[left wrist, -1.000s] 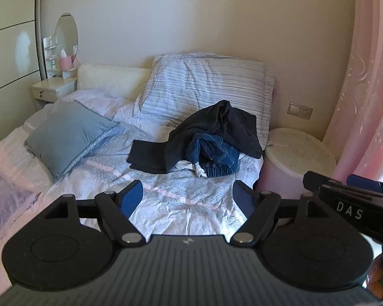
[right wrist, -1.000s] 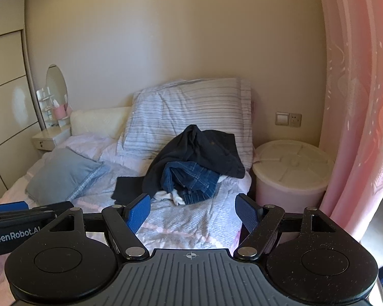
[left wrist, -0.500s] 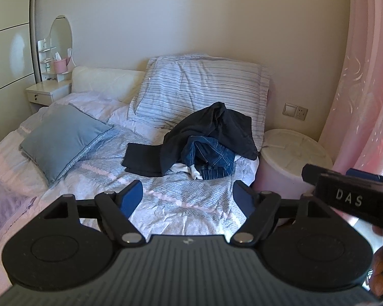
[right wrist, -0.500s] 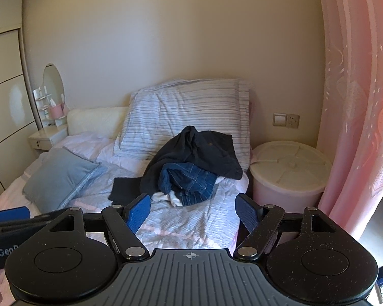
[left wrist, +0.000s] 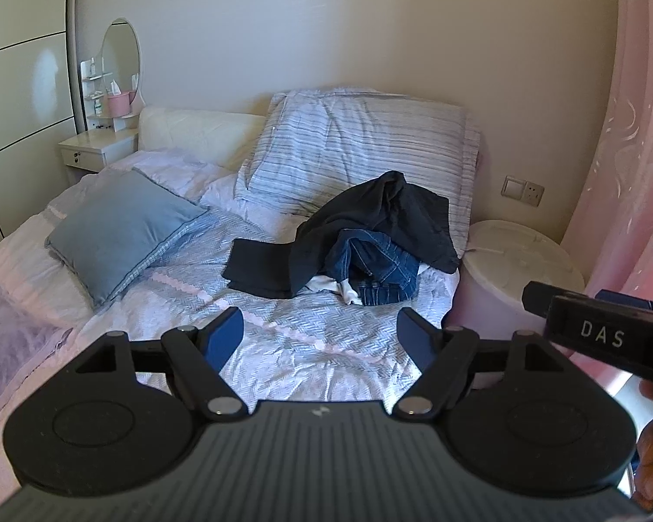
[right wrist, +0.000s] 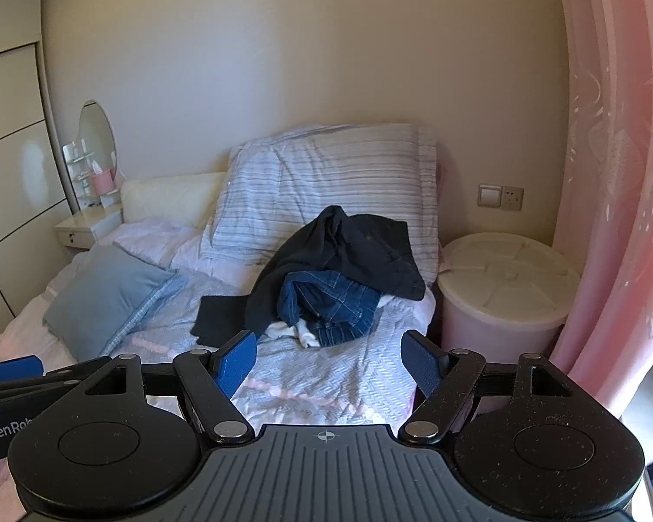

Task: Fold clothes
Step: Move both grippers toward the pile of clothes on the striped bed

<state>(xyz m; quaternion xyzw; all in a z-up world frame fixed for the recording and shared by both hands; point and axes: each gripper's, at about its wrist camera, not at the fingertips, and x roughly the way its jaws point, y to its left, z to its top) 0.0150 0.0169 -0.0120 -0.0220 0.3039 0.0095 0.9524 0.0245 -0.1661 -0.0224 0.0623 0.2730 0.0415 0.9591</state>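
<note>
Both grippers, left gripper [left wrist: 321,334] and right gripper [right wrist: 328,359], have drawn back from the clothes pile [left wrist: 352,245] lying beyond their spread, empty fingers.

Unfolded clothes [left wrist: 370,239] lie heaped against the striped pillow [left wrist: 361,148]: dark jacket draped over crumpled blue jeans [left wrist: 378,269].

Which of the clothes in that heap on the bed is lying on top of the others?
The dark jacket-like garment. It drapes over the blue jeans, and a white piece peeks out beneath; a flat black piece lies beside the heap.
</note>
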